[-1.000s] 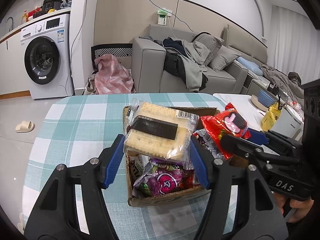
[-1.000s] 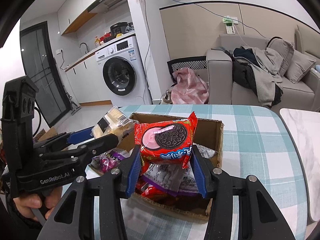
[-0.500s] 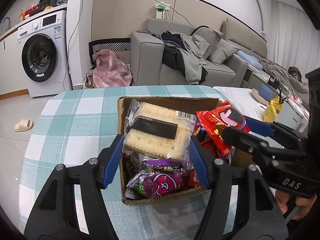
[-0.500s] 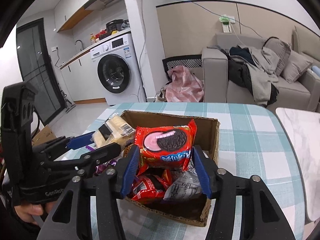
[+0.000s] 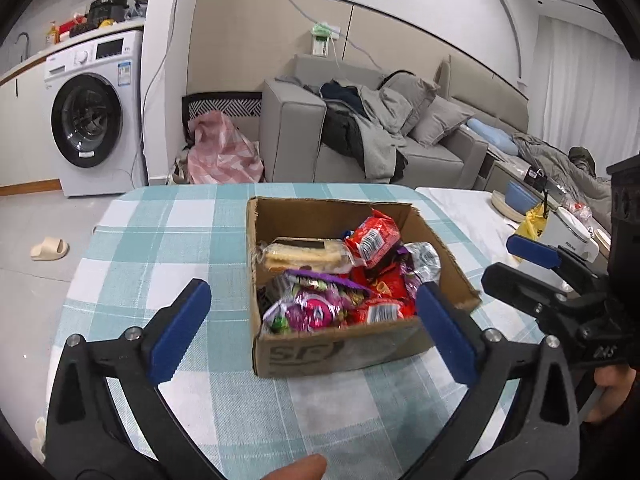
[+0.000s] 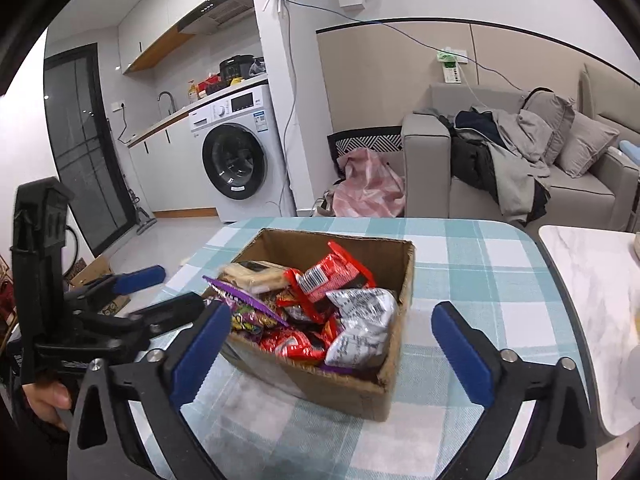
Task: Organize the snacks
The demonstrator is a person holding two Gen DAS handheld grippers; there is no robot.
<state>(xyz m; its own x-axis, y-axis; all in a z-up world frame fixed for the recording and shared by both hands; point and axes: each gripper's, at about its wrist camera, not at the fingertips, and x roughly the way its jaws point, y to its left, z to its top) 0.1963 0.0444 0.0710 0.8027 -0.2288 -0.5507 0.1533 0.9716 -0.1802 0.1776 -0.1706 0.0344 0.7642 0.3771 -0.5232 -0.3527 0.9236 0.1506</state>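
Observation:
An open cardboard box [image 5: 340, 350] of snack packs stands on the teal checked tablecloth [image 5: 160, 240]. The clear cracker pack [image 5: 304, 256] lies at the box's back left, and the red cookie pack [image 5: 372, 236] leans beside it on the heap. My left gripper [image 5: 312, 296] hovers before the box's near wall with its jaws opening wide, and nothing touches the pads. In the right wrist view the box [image 6: 344, 388], crackers [image 6: 256, 274] and red pack [image 6: 332, 272] show again. My right gripper [image 6: 331, 314] is also opening wide and holds nothing. Each view shows the other gripper [image 5: 524, 268] [image 6: 156, 292] at its edge.
A white marble side table [image 6: 592, 280] adjoins the table on the right, with bowls and a yellow bag [image 5: 532, 224] on it. Beyond the table are a grey sofa [image 5: 400, 148], a pink bag [image 5: 224, 156] and a washing machine [image 5: 92, 120].
Both grippers let go: the cracker pack and the red cookie pack now lie in the box. Both pairs of jaws spread wide and drew back from the box.

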